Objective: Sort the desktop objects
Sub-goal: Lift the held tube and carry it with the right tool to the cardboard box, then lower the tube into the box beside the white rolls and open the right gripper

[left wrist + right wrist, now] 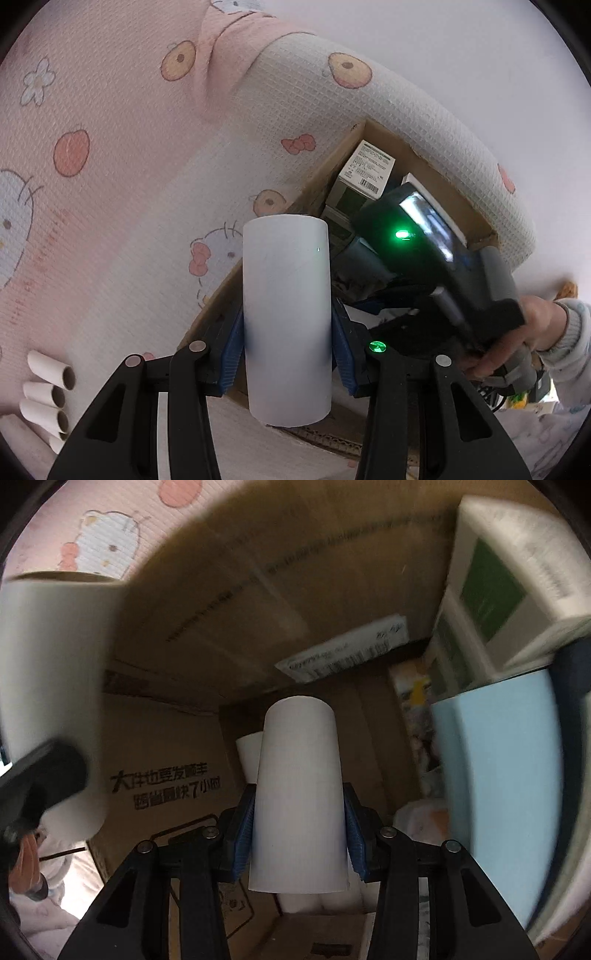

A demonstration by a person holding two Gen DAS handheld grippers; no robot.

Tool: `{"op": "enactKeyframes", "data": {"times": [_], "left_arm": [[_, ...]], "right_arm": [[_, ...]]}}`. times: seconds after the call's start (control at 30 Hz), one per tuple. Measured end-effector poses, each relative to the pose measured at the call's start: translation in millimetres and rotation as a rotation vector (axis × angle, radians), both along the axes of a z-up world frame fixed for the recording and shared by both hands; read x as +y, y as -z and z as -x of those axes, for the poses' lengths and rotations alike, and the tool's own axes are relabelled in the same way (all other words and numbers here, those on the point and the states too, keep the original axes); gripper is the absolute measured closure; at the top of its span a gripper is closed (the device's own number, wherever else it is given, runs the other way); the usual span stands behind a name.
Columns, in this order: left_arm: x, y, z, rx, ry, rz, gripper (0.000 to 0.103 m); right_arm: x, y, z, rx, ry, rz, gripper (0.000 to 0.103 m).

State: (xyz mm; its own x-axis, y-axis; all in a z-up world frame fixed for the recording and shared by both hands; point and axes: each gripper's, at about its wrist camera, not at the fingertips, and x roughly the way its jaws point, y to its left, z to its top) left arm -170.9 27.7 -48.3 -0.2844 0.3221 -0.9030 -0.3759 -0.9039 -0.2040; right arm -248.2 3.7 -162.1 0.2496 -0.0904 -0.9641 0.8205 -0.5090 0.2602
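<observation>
The left tongs (287, 343) are clenched on a white paper tube (286, 317), their blue ribbed pads (232, 347) pressing its two sides about midway along its length. The tube stands upright between the black fingers, smooth and matte, its far end level with the near edge of an open cardboard box (436, 162). The left tongs hang over that edge, above a quilted surface (129, 203) covered in pink-and-white cloth with a waffle texture and printed cartoon cats, bows and apples.

The right tongs (299, 834) reach down inside the box and grip a second white tube (299, 797) in the same way, with blue pads (244, 834) squeezed against both flanks. From the left wrist view the right device (436, 258) shows as a dark body with a green light, slanting into the box, the person's right hand (517, 332) wrapped around its handle in a pale knit sleeve.

Inside the box, plain brown corrugated walls (177, 775) carry dark printed characters. More white tubes (317, 901) lie on the bottom just under the held one. A light blue flat-sided item (498, 794) and white cartons with green panels (491, 583) stand along the right side.

Near the left tongs, several short white tubes with brown cardboard insides (48, 391) lie side by side on the cloth.
</observation>
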Motion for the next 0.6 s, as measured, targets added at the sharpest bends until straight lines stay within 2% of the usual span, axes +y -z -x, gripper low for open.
{"op": "enactKeyframes", "data": {"times": [0.13,0.37,0.5,0.6], "left_arm": [[2,-3,5,0.021,-0.008,0.039,0.055],[-8,-7,10,-0.024,-0.029,0.003,0.056],[-10,-8,16,-0.069,-0.066,0.007,0.056],[-8,-8,16,-0.079,-0.056,0.021,0.056]], "right_arm": [[-11,12,-2,0.024,-0.004,-0.030,0.062],[-24,27,-12,0.121,-0.064,-0.053,0.062],[-26,34,-13,0.089,-0.058,-0.060,0.063],[-27,38,-13,0.070,-0.049,-0.077,0.063]]}}
